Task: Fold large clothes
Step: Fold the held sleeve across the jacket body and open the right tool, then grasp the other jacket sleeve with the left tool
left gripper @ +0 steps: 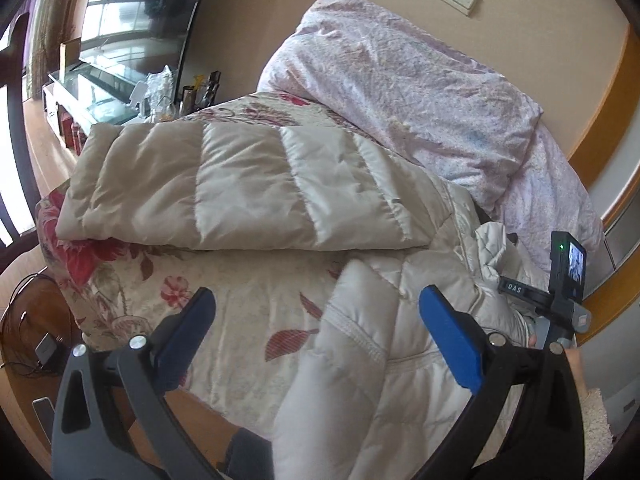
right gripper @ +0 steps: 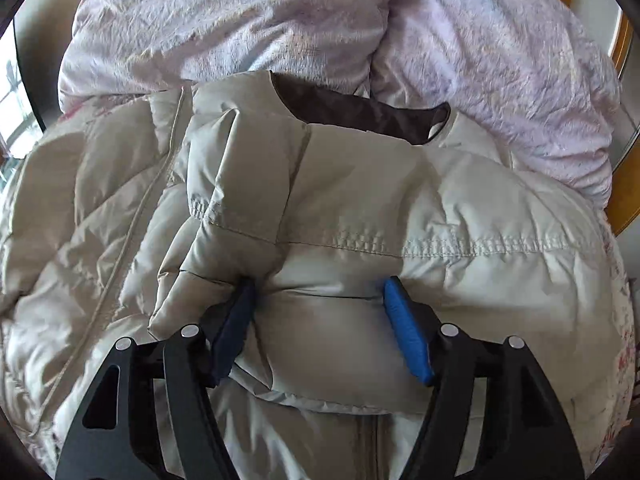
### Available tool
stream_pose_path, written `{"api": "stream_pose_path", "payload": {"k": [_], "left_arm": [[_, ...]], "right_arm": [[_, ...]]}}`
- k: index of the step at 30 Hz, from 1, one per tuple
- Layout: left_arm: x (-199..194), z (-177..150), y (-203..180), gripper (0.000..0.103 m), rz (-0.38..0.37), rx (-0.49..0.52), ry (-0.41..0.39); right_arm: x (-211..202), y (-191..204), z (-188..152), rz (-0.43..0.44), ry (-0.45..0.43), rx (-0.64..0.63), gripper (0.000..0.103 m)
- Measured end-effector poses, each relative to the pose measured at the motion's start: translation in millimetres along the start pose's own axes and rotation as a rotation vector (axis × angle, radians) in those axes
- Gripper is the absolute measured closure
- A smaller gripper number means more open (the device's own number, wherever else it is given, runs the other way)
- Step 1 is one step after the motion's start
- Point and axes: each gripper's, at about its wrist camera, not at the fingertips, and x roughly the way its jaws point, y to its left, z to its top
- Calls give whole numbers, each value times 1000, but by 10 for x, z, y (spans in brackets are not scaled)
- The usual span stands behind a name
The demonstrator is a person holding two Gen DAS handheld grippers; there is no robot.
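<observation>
Left tool [left gripper: 316, 312]: spread wide over the bed, pinching nothing; a cuff of the jacket lies between its blue pads without touching them.
Down jacket [left gripper: 248, 184]: pale, quilted, lying on the floral bedspread [left gripper: 248, 320], one folded part toward ten o'clock.
Right tool [right gripper: 318, 308]: spread, pads set into the jacket's puffed collar fold, not squeezing it.
Lilac duvet [right gripper: 480, 60]: bunched at twelve o'clock, just beyond the collar.

The right gripper [right gripper: 318, 300] is straddling a puffy fold of the jacket [right gripper: 360, 200] — pads spread, quilt [right gripper: 480, 40] lying behind.
</observation>
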Motion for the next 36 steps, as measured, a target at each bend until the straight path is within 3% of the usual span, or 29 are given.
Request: {"api": "stream_pose_path", "payload": {"k": [2, 7, 15, 23, 36], "left_arm": [[38, 35, 104, 2, 17, -26, 15], [184, 81, 158, 2, 27, -49, 72], [343, 183, 187, 2, 99, -49, 155], [395, 404, 366, 2, 229, -66, 144], [522, 481, 821, 12, 260, -230, 155]], "right_arm": [[-17, 34, -31, -24, -12, -15, 34], [45, -108, -27, 45, -4, 21, 31], [-4, -132, -81, 71, -34, 42, 30], [1, -149, -71, 87, -43, 57, 29], [-5, -150, -73, 93, -48, 68, 29]]}}
